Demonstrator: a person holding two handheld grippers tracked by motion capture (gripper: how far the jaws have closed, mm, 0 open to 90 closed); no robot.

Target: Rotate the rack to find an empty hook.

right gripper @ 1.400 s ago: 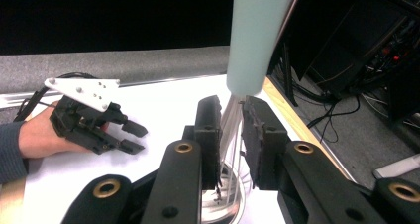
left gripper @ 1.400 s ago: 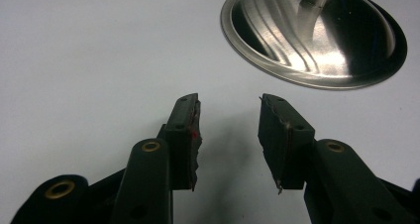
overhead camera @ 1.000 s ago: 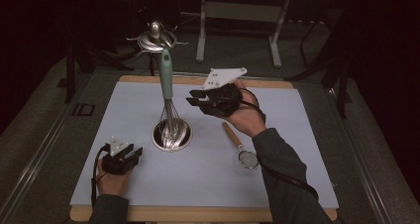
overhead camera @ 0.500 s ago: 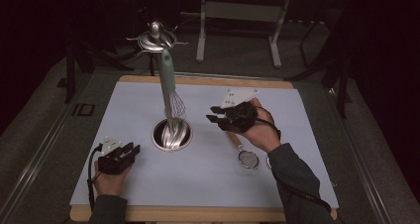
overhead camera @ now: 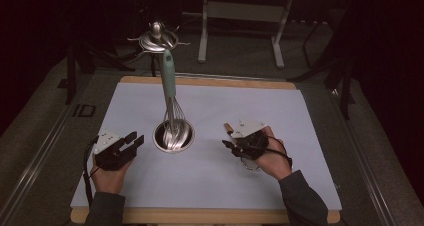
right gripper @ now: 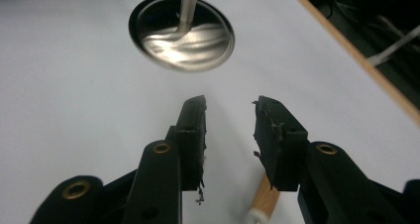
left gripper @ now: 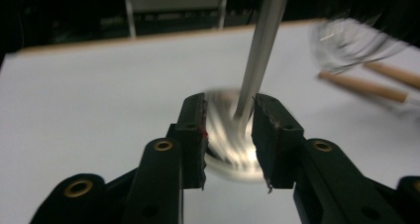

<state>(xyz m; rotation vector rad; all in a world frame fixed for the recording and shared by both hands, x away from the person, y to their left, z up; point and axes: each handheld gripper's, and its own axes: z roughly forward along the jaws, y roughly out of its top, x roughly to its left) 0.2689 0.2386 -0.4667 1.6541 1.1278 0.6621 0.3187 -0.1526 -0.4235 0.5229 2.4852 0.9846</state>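
The whisk (overhead camera: 171, 93) stands nearly upright in the steel bowl (overhead camera: 173, 135), its long axis running from the wire loops down in the bowl up to the teal handle, whose tip leans slightly away from the person and a touch to their left in the high view. It stands between the two grippers, with no pad on it. The left gripper (overhead camera: 131, 142) sits just to the left of the bowl, near but apart, pointing at it. In the left gripper view the bowl (left gripper: 233, 144) and the whisk's stem (left gripper: 257, 50) show straight ahead through the gap of the left gripper (left gripper: 229, 135) (blurred, so the wires are hard to read). Its jaws have just been closing a little and stand moderately open with nothing gripped. The right gripper (overhead camera: 229, 137) lies to the right of the bowl, well apart from it, its jaws aimed toward the bowl. In the right gripper view the bowl (right gripper: 181, 33) lies ahead and a little left of the right gripper (right gripper: 229, 120), whose jaws have just been opening and stand apart over bare white mat (right gripper: 64, 85), holding nothing. A wooden handle (right gripper: 263, 200) of another tool lies under its right jaw, its long axis running back toward the hand.
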